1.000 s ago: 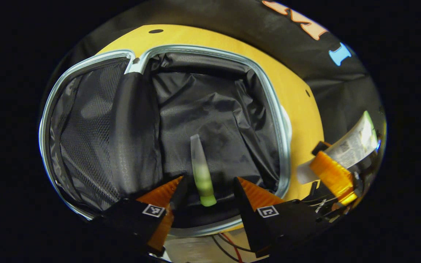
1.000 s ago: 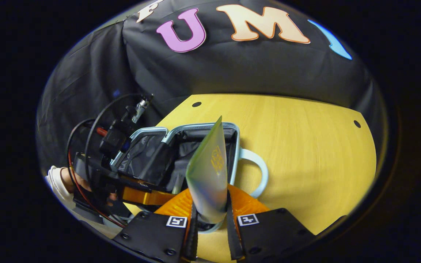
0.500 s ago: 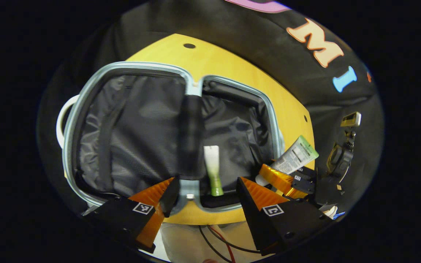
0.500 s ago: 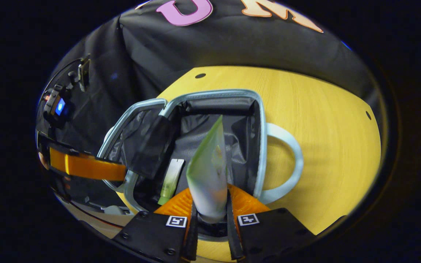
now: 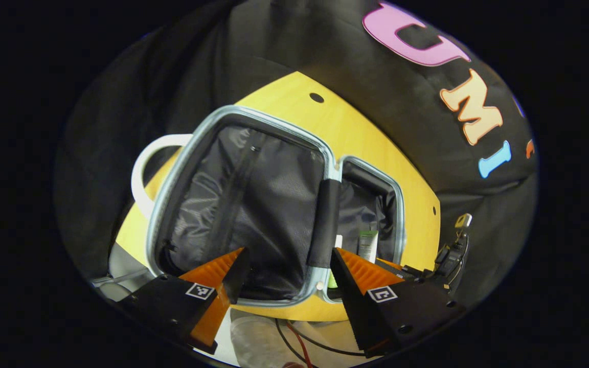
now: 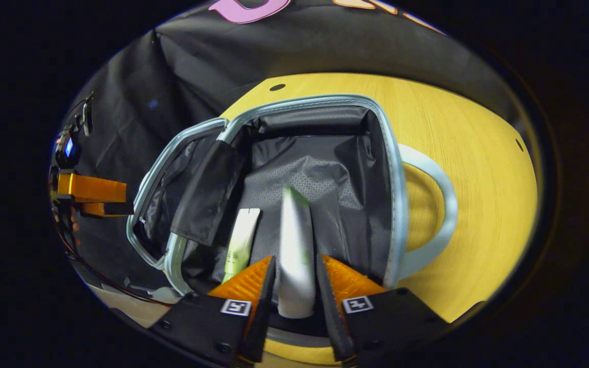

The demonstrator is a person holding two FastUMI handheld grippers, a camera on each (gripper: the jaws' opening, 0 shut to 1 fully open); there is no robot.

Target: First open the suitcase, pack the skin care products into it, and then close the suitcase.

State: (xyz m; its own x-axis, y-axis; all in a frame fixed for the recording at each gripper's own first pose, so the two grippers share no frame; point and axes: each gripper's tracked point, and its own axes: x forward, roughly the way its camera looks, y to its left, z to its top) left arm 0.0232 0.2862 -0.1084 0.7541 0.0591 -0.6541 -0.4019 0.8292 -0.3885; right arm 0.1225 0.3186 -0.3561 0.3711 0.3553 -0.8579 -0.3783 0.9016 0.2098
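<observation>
The light-blue suitcase (image 6: 325, 99) lies open on the yellow table, both black-lined halves showing. In the right gripper view a small pale-green tube (image 6: 241, 240) rests on the lining of the near half. Beside it lies a larger white-and-green tube (image 6: 294, 245), between the fingers of my right gripper (image 6: 295, 258), which stands slightly open with a thin gap on each side. My left gripper (image 5: 288, 253) is wide open and empty, above the front rim of the suitcase (image 5: 269, 115). In the left gripper view both tubes (image 5: 368, 244) sit in the right half.
A white handle (image 6: 437, 204) curves out from the suitcase's right side, and another handle (image 5: 138, 174) from the lid half. Bare yellow table (image 6: 478, 153) lies right of the case. The left gripper's orange finger (image 6: 90, 191) hangs at the far left.
My left gripper let the small tube drop into the case and drew back to the left. My right gripper lowered the larger tube into the same half and its fingers parted.
</observation>
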